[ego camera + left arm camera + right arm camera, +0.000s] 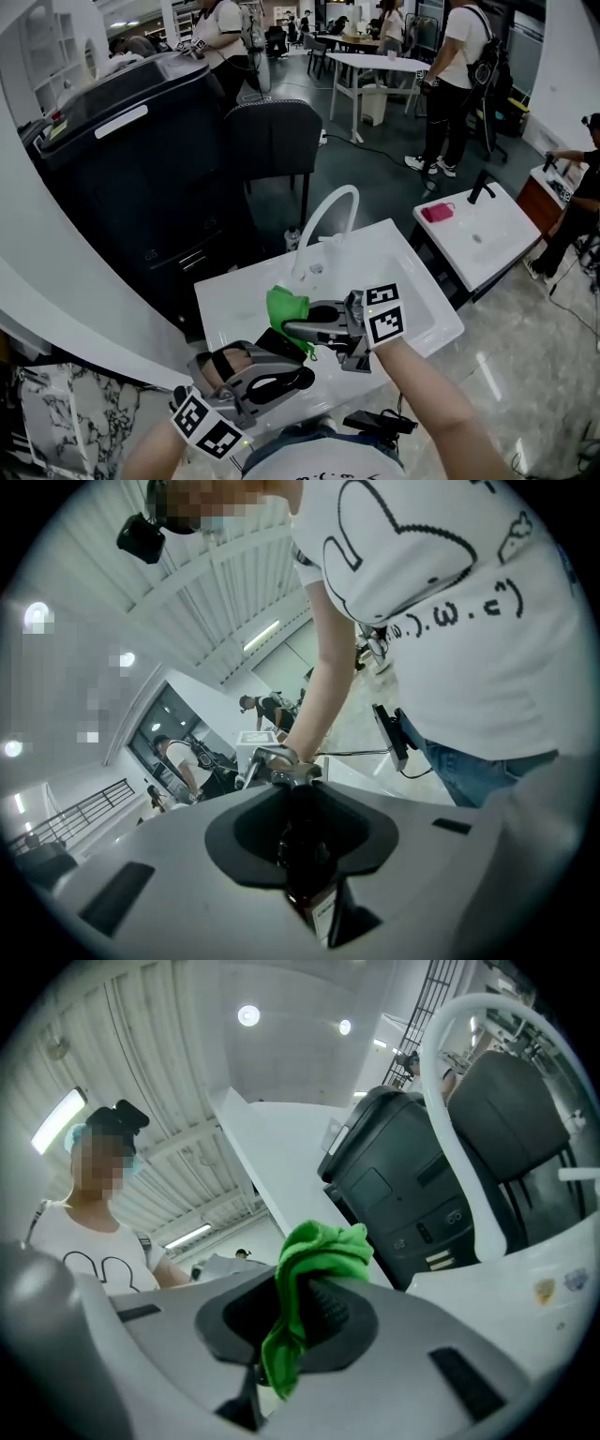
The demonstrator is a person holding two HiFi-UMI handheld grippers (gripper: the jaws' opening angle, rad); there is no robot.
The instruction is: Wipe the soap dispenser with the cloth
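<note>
Soap dispenser [304,857], a dark brown bottle with a pale label, is closest to us, pinched between the jaws of our left gripper [281,375], low over the near edge of the white washbasin surface [239,298]. Just beyond it, our right gripper [298,323] reaches in from the right, its jaws pressed onto a crumpled bright green cloth [284,307], which bunches out past the tips and hangs in a fold beneath them. We cannot tell whether the cloth touches the bottle; the two are very near each other above the basin. Behind them a white arched tap [323,211] rises from the back of the basin. Farther off stand a black chair [272,136] and a large black cabinet [131,169] on the left, with a second white basin [497,239] on the right carrying a pink object [437,212] and a black tap [481,186]. People [459,56] stand among tables at the back.
</note>
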